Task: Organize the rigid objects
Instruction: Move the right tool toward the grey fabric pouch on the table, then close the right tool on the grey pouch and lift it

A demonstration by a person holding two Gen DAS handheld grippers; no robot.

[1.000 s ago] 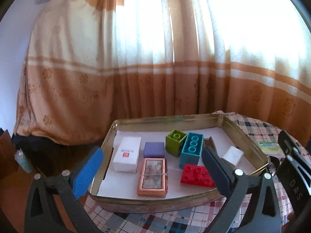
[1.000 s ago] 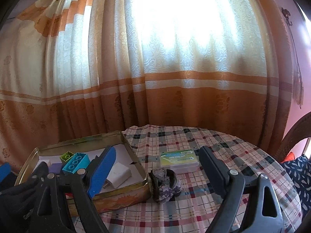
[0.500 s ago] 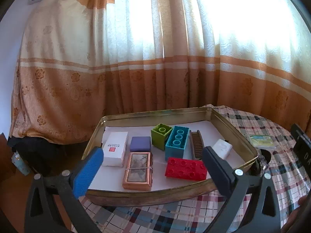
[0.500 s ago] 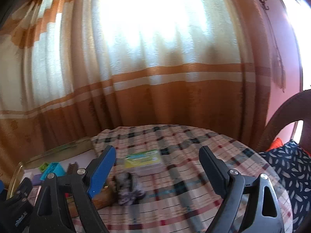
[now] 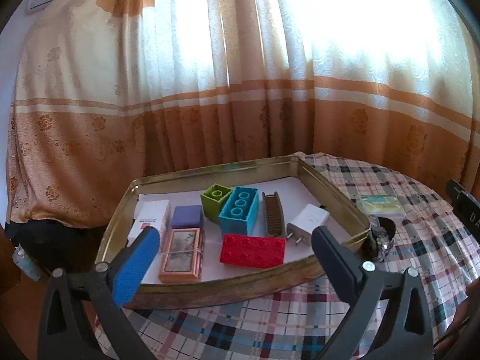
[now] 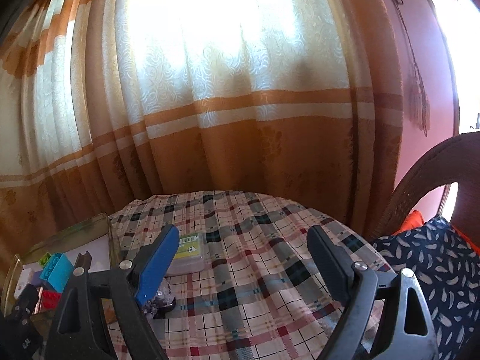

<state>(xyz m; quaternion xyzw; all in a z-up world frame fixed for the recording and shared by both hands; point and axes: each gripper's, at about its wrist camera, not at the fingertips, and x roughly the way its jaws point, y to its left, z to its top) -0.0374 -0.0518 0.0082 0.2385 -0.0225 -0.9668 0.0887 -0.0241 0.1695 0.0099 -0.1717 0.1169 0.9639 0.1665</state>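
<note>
**Hovering grippers, a filled metal tray on a plaid table**

Sitting on a round table under a plaid tablecloth (image 5: pixel 375 186), a shallow gold-coloured metal tray (image 5: pixel 210 288) lined with white paper holds most of the rigid objects. Along its far side stand a lime-green plastic brick (image 5: pixel 215 198) and, touching it on the right, a turquoise plastic brick with three round sockets (image 5: pixel 239 210). A brown ridged comb-like piece (image 5: pixel 273 219) lies just right of the turquoise brick, and a white two-pin plug adapter (image 5: pixel 307 220) lies beside that, near the tray's right wall. A flat red studded plastic brick (image 5: pixel 253 250) rests at the front. To the left are a white cardboard box with a red mark (image 5: pixel 151 217), a small purple block (image 5: pixel 187 216) and a peach-framed rectangular case bound with a thin band (image 5: pixel 181 253).

Outside the tray, just off its right corner, sits a dark sparkly cylindrical piece (image 5: pixel 379 238); beyond it lies a clear plastic box with a green label (image 5: pixel 381 205).

The left gripper (image 5: pixel 237 255) hangs before the tray's near edge, its blue and black fingers spread wide with nothing between them. The right gripper (image 6: pixel 243 258) hangs over bare tablecloth, its fingers likewise wide apart and empty, the labelled box just behind its blue finger (image 6: pixel 157 265). A striped orange and cream curtain (image 5: pixel 240 90) fills the background.
</note>
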